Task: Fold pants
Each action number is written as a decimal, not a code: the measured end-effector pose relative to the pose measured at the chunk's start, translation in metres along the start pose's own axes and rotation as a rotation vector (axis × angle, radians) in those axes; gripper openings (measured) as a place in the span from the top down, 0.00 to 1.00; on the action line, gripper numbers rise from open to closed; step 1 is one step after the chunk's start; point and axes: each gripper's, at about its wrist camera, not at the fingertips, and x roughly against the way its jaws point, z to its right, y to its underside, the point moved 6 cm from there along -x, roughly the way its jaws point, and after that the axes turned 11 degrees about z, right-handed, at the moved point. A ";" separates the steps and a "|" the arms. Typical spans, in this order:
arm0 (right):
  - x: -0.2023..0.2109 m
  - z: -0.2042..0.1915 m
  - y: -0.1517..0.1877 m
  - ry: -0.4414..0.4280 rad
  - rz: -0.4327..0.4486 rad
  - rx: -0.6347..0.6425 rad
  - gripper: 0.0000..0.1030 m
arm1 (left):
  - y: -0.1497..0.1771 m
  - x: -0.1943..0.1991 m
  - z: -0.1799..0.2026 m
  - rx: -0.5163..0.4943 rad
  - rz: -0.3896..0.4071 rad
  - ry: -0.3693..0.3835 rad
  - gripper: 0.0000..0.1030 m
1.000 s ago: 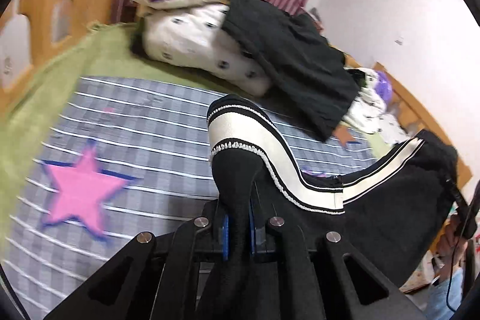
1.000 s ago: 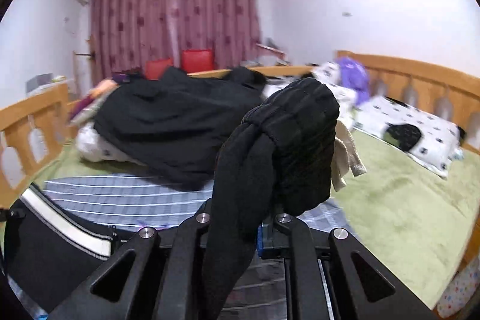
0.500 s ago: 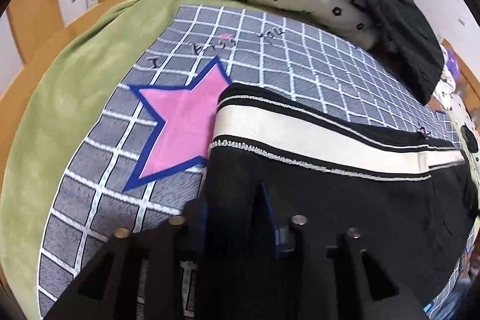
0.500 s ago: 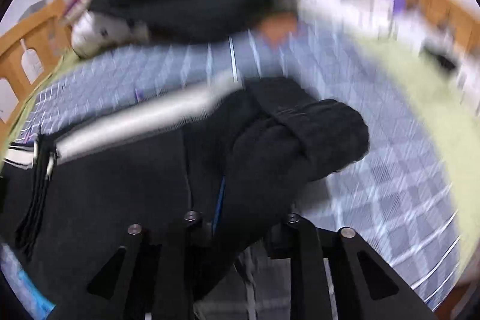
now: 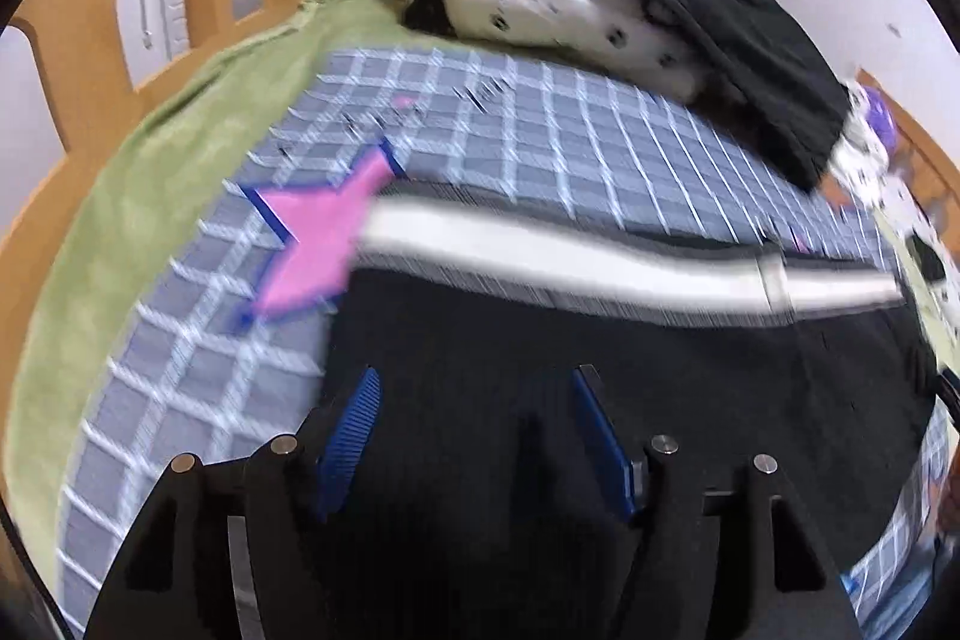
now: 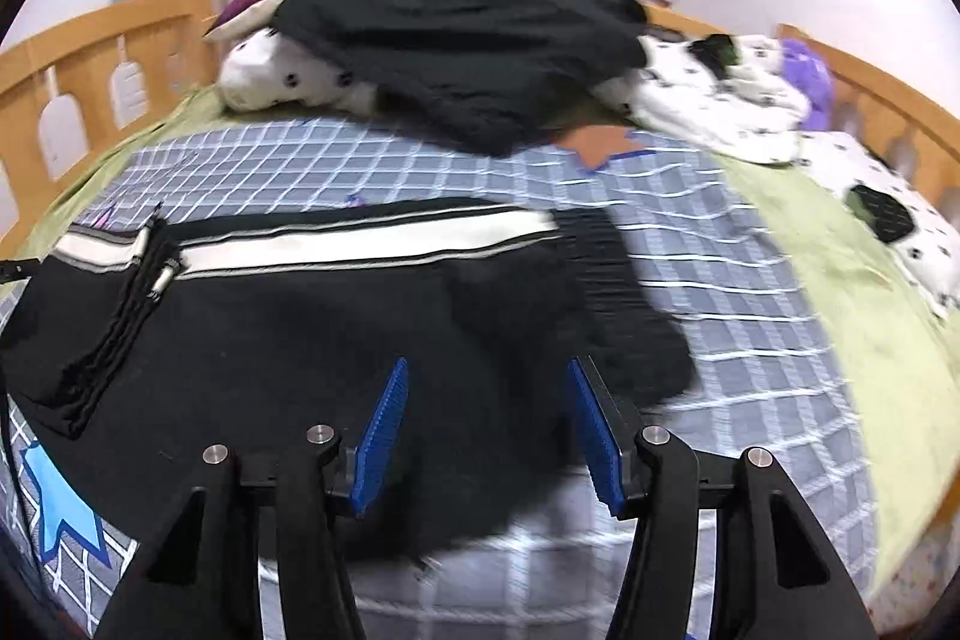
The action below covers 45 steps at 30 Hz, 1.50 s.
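The black pants point(image 5: 600, 340) with a white side stripe point(image 5: 540, 250) lie flat on the grey checked blanket point(image 5: 540, 148). In the right wrist view the pants point(image 6: 300, 328) lie folded, with the stripe point(image 6: 336, 244) along the far edge and a black drawcord point(image 6: 132, 292) at the left. My left gripper point(image 5: 474, 382) is open and empty, just above the black cloth near its left end. My right gripper point(image 6: 486, 370) is open and empty, just above the pants near their right end.
A heap of black clothes point(image 6: 456, 34) and spotted white bedding point(image 6: 708, 100) lies at the far side of the bed. A wooden bed rail point(image 6: 90, 58) runs around it. A pink star point(image 5: 312, 244) on the blanket is left of the pants. Green sheet point(image 6: 840, 280) lies at the right.
Both grippers held the pants up, brought them down onto the blanket, then opened and let go. The pants now lie flat.
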 end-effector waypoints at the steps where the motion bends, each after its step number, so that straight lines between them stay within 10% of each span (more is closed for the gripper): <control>1: -0.014 -0.007 0.011 -0.014 -0.048 0.010 0.47 | 0.013 0.001 0.007 -0.018 -0.015 -0.003 0.38; 4: -0.044 -0.013 0.056 0.015 -0.215 0.039 0.49 | 0.051 0.008 0.035 -0.137 -0.018 -0.067 0.36; 6: -0.034 -0.014 0.053 0.024 -0.177 0.033 0.49 | 0.053 0.021 0.048 -0.167 0.019 -0.108 0.36; 11: 0.001 -0.010 0.029 -0.027 -0.068 -0.063 0.48 | 0.039 0.038 0.099 -0.003 0.016 0.190 0.33; 19: 0.011 -0.022 0.030 -0.084 -0.068 -0.112 0.48 | 0.087 0.042 0.159 -0.164 0.053 0.149 0.35; 23: 0.018 -0.044 0.028 -0.164 -0.025 -0.089 0.47 | 0.085 0.068 0.137 -0.063 0.040 0.226 0.34; 30: 0.014 -0.120 0.070 -0.318 -0.143 0.072 0.41 | 0.096 0.122 0.049 0.097 0.153 0.071 0.29; 45: 0.028 -0.064 0.070 -0.149 -0.094 -0.057 0.41 | 0.083 0.071 -0.056 0.467 0.096 0.147 0.29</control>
